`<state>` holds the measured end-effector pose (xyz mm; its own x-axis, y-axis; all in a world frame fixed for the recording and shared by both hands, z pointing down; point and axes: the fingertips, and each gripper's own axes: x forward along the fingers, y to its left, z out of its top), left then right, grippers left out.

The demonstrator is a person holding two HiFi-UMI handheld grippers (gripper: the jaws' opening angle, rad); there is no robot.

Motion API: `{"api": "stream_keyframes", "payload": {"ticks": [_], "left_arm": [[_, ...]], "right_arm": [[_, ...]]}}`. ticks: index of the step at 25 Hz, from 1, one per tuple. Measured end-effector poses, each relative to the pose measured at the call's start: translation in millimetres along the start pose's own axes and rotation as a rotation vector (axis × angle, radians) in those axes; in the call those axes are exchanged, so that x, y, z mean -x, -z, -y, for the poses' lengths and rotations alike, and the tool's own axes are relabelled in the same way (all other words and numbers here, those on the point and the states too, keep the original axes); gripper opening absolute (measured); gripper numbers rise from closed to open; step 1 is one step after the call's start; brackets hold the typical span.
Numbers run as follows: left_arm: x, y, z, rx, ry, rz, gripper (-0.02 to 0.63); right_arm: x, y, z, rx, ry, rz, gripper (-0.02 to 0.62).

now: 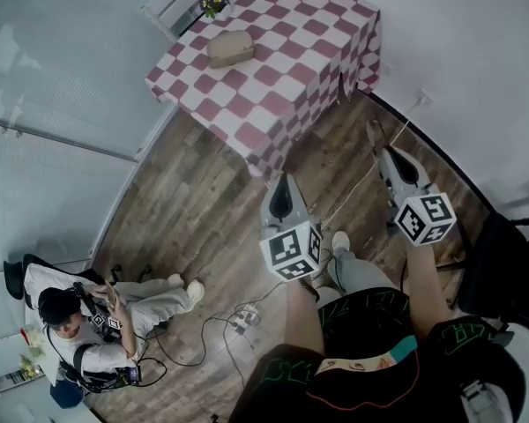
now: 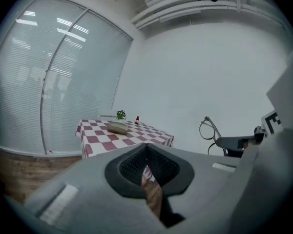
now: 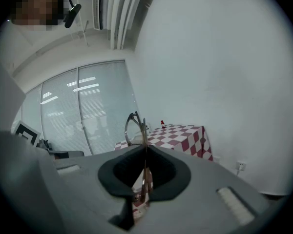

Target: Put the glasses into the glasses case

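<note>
R gripper (image 3: 145,154) jaws clamped on glasses (image 3: 135,126), long axis upright, lenses topmost; L gripper (image 2: 146,154) closed, empty

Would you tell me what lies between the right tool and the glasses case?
Right tool to glasses case: bare wooden floor, then checkered tablecloth, per head view.

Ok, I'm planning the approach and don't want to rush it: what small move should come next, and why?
Probably carry both grippers forward to the red-and-white checked table. The right gripper is shut on the thin metal-framed glasses, but the tan oval glasses case lies on that table, well ahead of both, and the left gripper is shut and empty, free to handle the case.
</note>
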<state>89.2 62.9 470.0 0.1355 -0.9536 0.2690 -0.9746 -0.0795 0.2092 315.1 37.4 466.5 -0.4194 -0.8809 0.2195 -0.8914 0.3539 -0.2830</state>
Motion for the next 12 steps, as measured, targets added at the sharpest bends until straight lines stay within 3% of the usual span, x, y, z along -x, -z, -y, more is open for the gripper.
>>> {"api": "stream_keyframes", "payload": {"ticks": [4, 12], "left_arm": [[-15, -24, 7, -0.051, -0.019, 0.021, 0.009], [-35, -53, 31, -0.137, 0.019, 0.031, 0.01]], "right_arm": [[-8, -16, 20, -0.031, -0.003, 0.034, 0.021], [-18, -41, 34, -0.041, -0.015, 0.083, 0.021]]}}
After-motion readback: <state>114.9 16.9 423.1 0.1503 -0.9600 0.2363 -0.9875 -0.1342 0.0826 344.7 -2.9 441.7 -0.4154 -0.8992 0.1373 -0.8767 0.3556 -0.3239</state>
